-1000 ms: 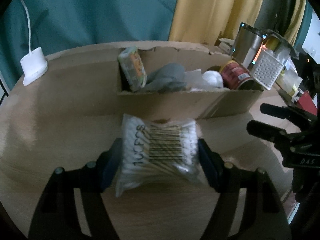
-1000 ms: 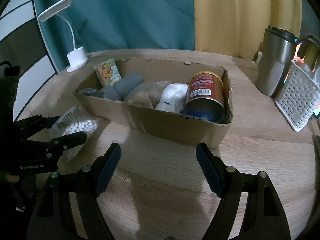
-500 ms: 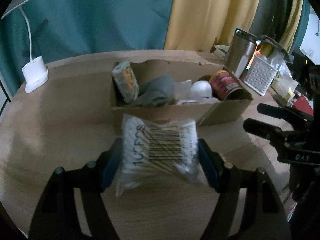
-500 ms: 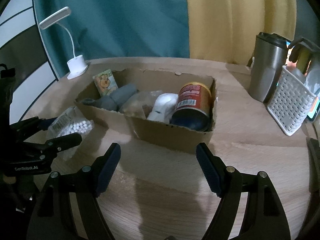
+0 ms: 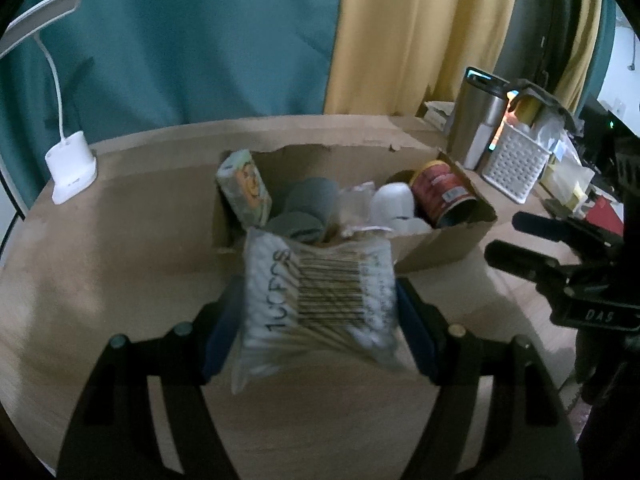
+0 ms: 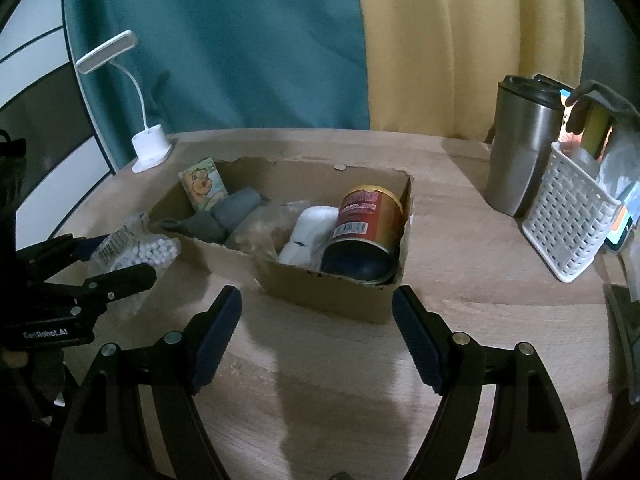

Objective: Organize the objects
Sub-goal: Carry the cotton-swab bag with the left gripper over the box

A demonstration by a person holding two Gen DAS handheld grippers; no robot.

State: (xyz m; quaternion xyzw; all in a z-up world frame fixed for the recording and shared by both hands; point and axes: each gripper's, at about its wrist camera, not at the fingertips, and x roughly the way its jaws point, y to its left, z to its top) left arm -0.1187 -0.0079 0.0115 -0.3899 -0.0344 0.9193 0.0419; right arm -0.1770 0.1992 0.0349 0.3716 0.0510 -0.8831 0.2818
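My left gripper (image 5: 320,320) is shut on a clear bag of cotton swabs (image 5: 320,296) with a barcode, lifted off the wooden table just in front of the cardboard box (image 5: 432,248). The same bag of cotton swabs (image 6: 132,248) shows at the left of the right wrist view, by the box's near-left corner. The cardboard box (image 6: 332,296) holds a cartoon-print packet (image 6: 202,186), grey socks (image 6: 228,216), a white object (image 6: 308,232) and a red can (image 6: 366,224) on its side. My right gripper (image 6: 316,336) stands open with nothing between its fingers, before the box's front wall.
A white desk lamp (image 6: 150,148) stands at the back left. A steel tumbler (image 6: 520,148) and a white perforated basket (image 6: 568,220) stand at the right. Teal and yellow curtains hang behind the round table's far edge.
Both grippers have risen and drawn back a little, so the box looks smaller and farther. The swab bag stays clamped in the left gripper.
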